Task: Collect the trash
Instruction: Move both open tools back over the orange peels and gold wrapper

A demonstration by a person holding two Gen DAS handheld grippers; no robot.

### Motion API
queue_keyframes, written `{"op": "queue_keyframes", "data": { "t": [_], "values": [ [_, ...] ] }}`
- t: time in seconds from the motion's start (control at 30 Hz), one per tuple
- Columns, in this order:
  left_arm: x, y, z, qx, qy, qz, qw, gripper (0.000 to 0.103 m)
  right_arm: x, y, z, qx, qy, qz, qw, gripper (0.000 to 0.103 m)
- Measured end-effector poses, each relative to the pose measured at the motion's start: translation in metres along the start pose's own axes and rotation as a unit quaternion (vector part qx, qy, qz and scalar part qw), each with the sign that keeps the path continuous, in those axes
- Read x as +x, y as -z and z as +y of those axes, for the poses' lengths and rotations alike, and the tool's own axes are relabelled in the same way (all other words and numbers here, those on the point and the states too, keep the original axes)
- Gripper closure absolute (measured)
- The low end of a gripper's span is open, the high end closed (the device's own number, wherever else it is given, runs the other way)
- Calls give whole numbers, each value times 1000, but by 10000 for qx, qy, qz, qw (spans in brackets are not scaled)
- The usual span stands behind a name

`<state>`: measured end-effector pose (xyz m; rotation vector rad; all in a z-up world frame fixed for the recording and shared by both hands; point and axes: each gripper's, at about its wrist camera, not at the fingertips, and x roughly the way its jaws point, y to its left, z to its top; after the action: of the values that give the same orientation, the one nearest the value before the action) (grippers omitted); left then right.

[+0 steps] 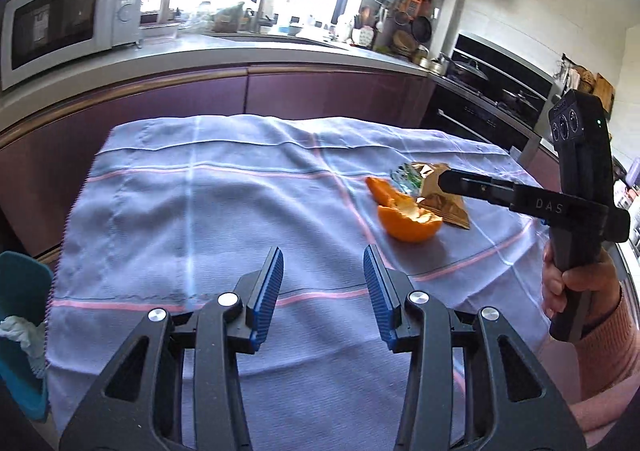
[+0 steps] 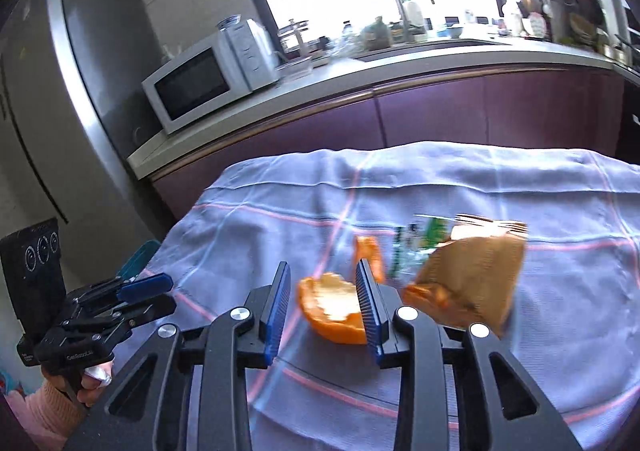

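A table is covered by a pale lilac cloth [image 1: 208,219] with pink and white stripes, on which orange peel [image 1: 404,217], a brown paper bag [image 1: 440,203] and a green-and-white wrapper [image 1: 404,173] are clustered, touching one another, toward its right side.

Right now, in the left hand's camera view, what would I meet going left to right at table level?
Teal bin → cloth → orange peel → brown wrapper → right gripper → hand.
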<state>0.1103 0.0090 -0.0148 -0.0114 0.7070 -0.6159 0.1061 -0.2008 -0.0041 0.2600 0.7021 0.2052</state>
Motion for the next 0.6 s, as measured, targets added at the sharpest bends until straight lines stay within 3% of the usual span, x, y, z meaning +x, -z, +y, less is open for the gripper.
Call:
{"op": "queue_keyframes", "data": {
  "t": [0.13, 0.23, 0.6],
  "values": [
    [28, -7, -28, 179, 244, 253, 9992, 59, -12, 0, -50, 429, 415, -166, 9981, 63],
    [53, -13, -43, 193, 361, 406, 9983, 56, -13, 3, -79, 696, 502, -140, 9962, 55],
    [116, -28, -71, 274, 264, 841, 9957, 51, 9, 3, -113, 1162, 59, 43, 9932, 55]
  ]
}}
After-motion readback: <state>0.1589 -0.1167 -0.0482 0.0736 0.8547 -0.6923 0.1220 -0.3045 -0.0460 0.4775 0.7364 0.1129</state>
